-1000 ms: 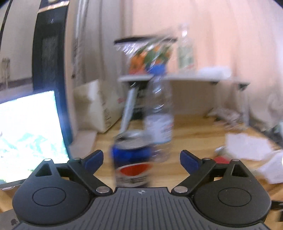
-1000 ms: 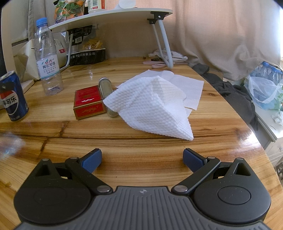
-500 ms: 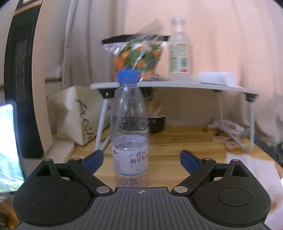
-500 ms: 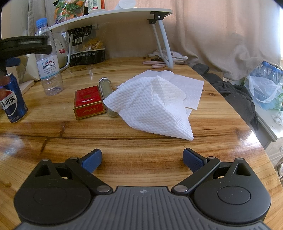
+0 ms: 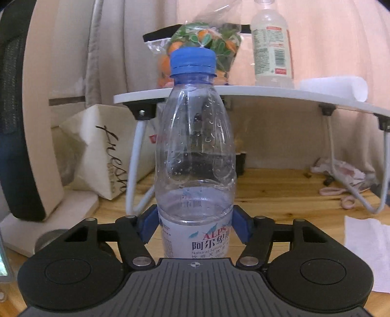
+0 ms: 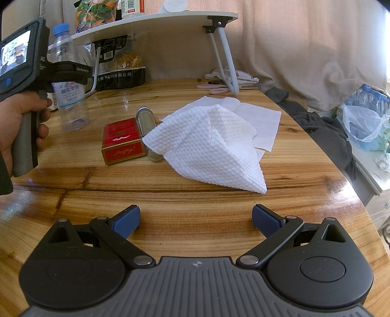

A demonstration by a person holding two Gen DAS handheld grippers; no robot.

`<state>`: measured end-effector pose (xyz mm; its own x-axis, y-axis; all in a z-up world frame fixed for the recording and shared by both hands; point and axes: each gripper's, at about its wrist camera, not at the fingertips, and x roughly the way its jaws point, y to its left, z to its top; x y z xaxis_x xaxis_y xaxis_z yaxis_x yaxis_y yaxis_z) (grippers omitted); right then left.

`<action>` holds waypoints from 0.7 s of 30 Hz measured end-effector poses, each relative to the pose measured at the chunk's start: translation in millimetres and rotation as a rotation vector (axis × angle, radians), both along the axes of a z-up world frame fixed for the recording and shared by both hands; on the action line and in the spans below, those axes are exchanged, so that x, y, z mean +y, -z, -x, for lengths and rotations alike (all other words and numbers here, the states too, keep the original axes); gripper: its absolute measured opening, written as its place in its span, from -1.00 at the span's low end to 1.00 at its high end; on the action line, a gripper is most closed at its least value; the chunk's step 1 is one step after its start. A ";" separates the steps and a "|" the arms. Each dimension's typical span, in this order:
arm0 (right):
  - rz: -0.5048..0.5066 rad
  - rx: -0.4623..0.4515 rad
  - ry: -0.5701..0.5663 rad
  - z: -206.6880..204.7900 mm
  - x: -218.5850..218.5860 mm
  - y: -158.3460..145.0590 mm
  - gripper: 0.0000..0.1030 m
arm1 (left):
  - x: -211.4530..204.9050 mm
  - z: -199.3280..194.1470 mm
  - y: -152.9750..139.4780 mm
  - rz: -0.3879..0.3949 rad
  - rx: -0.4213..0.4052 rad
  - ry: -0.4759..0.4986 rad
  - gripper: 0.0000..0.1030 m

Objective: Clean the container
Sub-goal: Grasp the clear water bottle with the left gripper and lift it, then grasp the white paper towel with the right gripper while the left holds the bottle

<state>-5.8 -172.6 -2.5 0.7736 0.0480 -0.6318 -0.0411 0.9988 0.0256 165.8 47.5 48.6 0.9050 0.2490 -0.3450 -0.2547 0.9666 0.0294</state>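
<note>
**Left Tongs on Bottle, Right Tongs Released**

Left tongs (image 5: 195,228): clamped on the water bottle (image 5: 195,156), blue pads (image 5: 146,226) pressed to both sides of the lower body just above the label. Bottle upright on the wooden desk (image 6: 195,195), blue cap (image 5: 192,61) screwed on, droplets on the inner wall, mostly empty. Seen from the right wrist view: same bottle (image 6: 69,97) at the far left of the desk, held by the left tongs (image 6: 70,69), with the left hand (image 6: 17,122) wrapped around the grip.

Right tongs (image 6: 196,220): spread wide, nothing between the pads, above the near edge of the desk.

Mid-desk: crumpled white paper towel (image 6: 209,148), lying on a flat paper sheet (image 6: 263,122). Just left of the towel: small cylindrical vial (image 6: 146,122) on its side, partly under the towel edge. Red box (image 6: 121,140) touching the vial's left side. Bottle well apart from the towel.

Behind: white folding lap table (image 6: 156,20) standing on the desk, carrying a snack bag (image 5: 202,44) and a white bottle (image 5: 270,46). Pink scissors (image 6: 214,88) near its leg.
</note>
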 end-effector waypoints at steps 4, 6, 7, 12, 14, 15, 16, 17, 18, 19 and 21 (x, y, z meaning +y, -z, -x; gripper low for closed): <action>0.000 0.000 0.000 0.1 -0.1 0.0 1.00 | -2.5 6.1 0.0 0.004 -0.006 0.034 0.25; 0.000 0.000 0.000 0.2 -0.2 0.1 1.00 | -4.2 13.3 -1.7 0.001 -0.011 0.062 0.25; 0.000 0.000 0.000 0.3 -0.2 0.1 1.00 | -5.5 19.0 -3.4 0.000 -0.017 0.076 0.25; 0.000 0.000 0.000 0.7 -0.5 0.0 1.00 | -9.3 44.9 -15.5 -0.013 -0.037 0.128 0.25; 0.000 0.000 0.000 0.3 -0.3 -0.1 1.00 | -9.0 55.3 -19.2 -0.004 -0.032 0.151 0.25; 0.000 0.000 0.000 0.0 -0.2 -0.1 1.00 | -9.0 61.3 -20.9 -0.001 -0.029 0.163 0.25; 0.000 0.000 0.000 -0.1 -0.1 -0.1 1.00 | -9.2 68.3 -22.3 0.002 -0.028 0.175 0.25; 0.000 0.000 0.000 -0.1 -0.1 -0.1 1.00 | -9.9 75.8 -23.7 0.001 -0.027 0.189 0.25; 0.000 0.000 0.000 -0.1 -0.1 0.0 1.00 | -11.9 84.5 -24.6 -0.009 -0.023 0.207 0.25; 0.000 0.000 0.000 0.0 -0.1 0.0 1.00 | -13.4 92.7 -25.1 -0.017 -0.020 0.223 0.25; 0.000 0.000 0.000 0.0 0.0 0.0 1.00 | -17.0 112.5 -24.7 -0.031 -0.009 0.261 0.25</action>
